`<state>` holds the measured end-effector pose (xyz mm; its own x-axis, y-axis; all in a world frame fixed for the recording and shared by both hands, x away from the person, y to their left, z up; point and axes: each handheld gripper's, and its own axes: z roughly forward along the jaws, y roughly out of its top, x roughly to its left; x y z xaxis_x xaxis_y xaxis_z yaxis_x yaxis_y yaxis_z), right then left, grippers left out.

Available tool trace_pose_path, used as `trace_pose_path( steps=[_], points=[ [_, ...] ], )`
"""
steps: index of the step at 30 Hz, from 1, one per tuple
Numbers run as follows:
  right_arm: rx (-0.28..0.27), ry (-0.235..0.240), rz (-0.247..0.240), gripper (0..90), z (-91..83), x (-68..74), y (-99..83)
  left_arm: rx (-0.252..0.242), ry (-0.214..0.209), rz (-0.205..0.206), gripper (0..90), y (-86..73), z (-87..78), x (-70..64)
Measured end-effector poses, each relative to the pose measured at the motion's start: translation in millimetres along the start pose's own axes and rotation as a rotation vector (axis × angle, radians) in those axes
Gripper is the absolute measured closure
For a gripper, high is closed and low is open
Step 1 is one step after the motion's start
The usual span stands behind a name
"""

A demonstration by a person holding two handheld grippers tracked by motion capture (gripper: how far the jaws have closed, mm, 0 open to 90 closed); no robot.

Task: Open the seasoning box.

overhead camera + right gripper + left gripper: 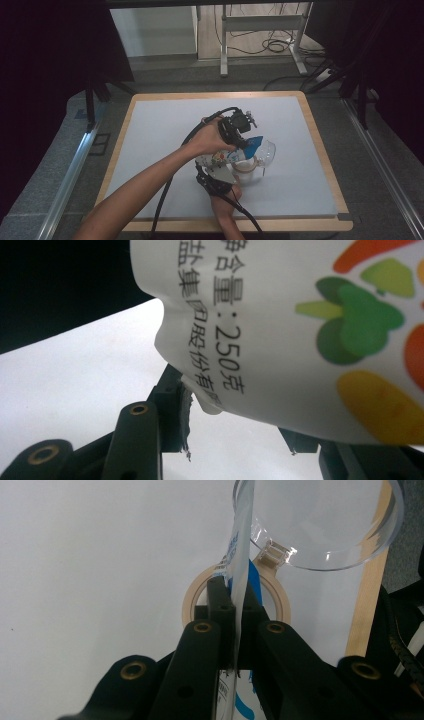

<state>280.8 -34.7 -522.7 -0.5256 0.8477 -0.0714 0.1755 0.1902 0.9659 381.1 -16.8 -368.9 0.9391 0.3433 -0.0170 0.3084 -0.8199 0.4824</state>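
Two grippers meet on one white printed pouch [235, 154] just right of centre in the high view, over the grey mat [160, 130] that covers the wood-edged table [320, 145]. The left gripper [239, 131] comes in from the lower left of that frame on a bare forearm and sits above the pouch; in the left gripper view its jaws are pinched tight on the pouch's thin edge [239, 605], which runs up the middle of the frame. The pouch's blue-printed end [253, 141] points toward a clear plastic cup [266, 151] lying tilted on the mat, its wide mouth [320, 520] filling the upper right of the left gripper view. Beneath the pouch, a tan roll of tape [245, 165] lies flat on the mat, seen as a ring [196, 592] behind the jaws. The right gripper [215, 175] rises from the bottom centre of the high view. In the right gripper view the pouch [310, 330], printed with black characters and coloured vegetable shapes, spans the upper frame, and its lower corner sits between the jaws, which look closed on it, though the right jaw is largely hidden behind the pouch.
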Motion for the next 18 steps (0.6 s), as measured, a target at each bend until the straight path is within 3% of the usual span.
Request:
trace_pose_path(
  steps=[18],
  points=[
    [0.048,0.003,-0.009,53.0,-2.5,-1.0,-9.9,-0.033,-0.011,-0.021,90.0,-10.4,-6.6,4.1]
  ],
)
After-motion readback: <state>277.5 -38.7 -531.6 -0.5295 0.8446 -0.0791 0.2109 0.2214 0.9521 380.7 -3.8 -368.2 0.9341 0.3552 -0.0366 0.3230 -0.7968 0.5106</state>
